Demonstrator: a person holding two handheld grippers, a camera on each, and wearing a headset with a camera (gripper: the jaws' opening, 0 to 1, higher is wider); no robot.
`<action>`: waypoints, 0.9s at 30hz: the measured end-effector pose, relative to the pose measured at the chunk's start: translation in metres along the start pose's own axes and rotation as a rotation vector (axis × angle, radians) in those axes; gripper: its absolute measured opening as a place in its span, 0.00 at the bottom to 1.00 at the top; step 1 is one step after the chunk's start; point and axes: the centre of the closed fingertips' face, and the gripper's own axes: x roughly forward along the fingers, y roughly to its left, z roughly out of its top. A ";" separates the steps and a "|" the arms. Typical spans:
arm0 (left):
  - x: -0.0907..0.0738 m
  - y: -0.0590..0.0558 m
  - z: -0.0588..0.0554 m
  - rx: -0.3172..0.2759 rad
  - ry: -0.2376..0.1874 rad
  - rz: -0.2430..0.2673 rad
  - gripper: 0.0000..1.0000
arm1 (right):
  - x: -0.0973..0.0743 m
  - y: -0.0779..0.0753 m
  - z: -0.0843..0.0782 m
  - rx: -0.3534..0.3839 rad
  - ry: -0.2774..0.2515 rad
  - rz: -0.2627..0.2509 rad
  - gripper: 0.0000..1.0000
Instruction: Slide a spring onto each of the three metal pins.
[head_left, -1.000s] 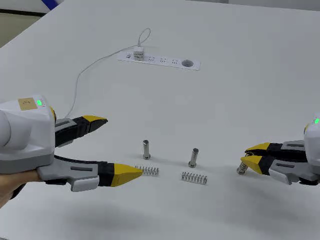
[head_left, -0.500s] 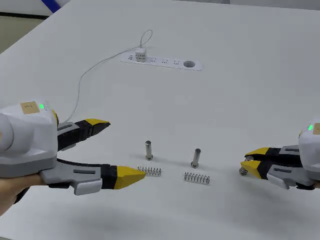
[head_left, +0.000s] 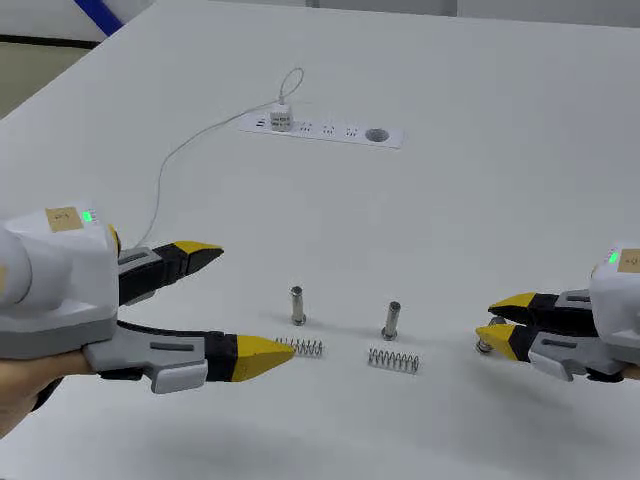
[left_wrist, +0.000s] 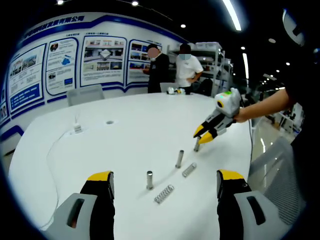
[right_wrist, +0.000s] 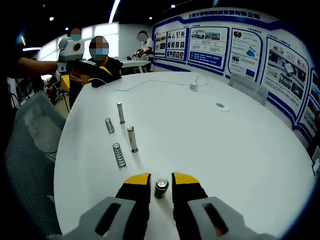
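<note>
Left gripper: held by a hand at the lower left of the head view, low and roughly level, pointed rightward, jaws spread wide with the yellow tips well apart. Right gripper: low at the right edge, pointed leftward to face the other, jaws drawn near with a narrow gap between the tips. Forearm stretched out behind it in the left gripper view.

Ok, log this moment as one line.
left gripper open near spring | right gripper open around sprung pin | two pins bare | second spring loose
</note>
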 end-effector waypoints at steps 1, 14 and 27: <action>0.000 0.000 0.000 0.002 0.001 0.001 0.86 | -0.001 0.000 0.002 -0.004 -0.003 -0.003 0.18; -0.003 0.000 0.003 0.009 -0.007 0.008 0.86 | -0.011 0.018 0.042 -0.063 -0.078 0.019 0.18; -0.010 0.003 -0.004 0.004 -0.006 0.023 0.86 | 0.010 0.053 0.038 -0.092 -0.050 0.121 0.19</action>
